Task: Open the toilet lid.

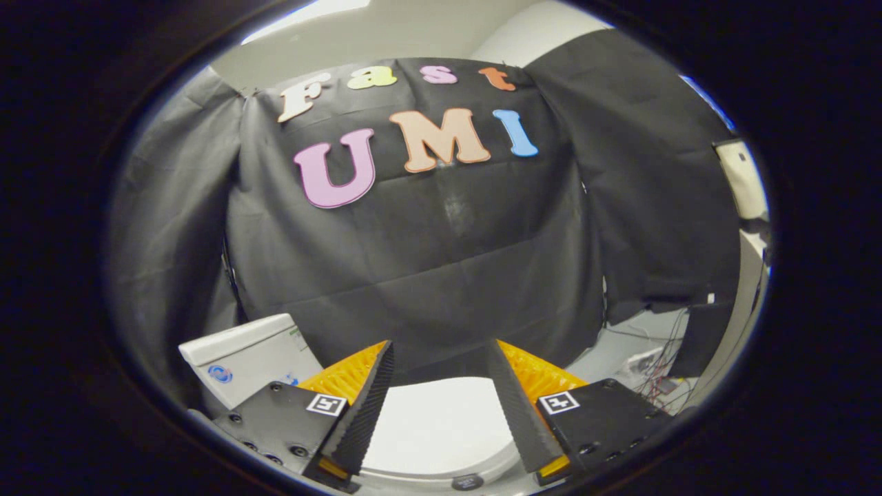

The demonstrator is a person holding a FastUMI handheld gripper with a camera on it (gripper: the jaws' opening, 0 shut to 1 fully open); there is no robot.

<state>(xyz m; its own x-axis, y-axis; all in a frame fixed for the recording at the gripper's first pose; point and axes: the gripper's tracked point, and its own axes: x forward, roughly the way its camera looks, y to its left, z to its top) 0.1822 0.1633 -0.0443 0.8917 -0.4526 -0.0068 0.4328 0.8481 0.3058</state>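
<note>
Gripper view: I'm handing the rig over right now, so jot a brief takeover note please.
Tool: fingers open, holding nothing.
Toilet lid: white, down, seen between and below the fingers. The tank stands beyond the left finger, against the black cloth wall.
Done: tool brought above the lid.
Left: reach the lid's edge, grip or hook it, swing it up.

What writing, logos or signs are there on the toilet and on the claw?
Toilet tank, round blue logo: too small to read.
Toilet tank, small sticker: too blurred to read.
Claw, square black-and-white markers: coded patterns, no words.
Toilet lid, lying between the open claw's fingers: no text.
</note>
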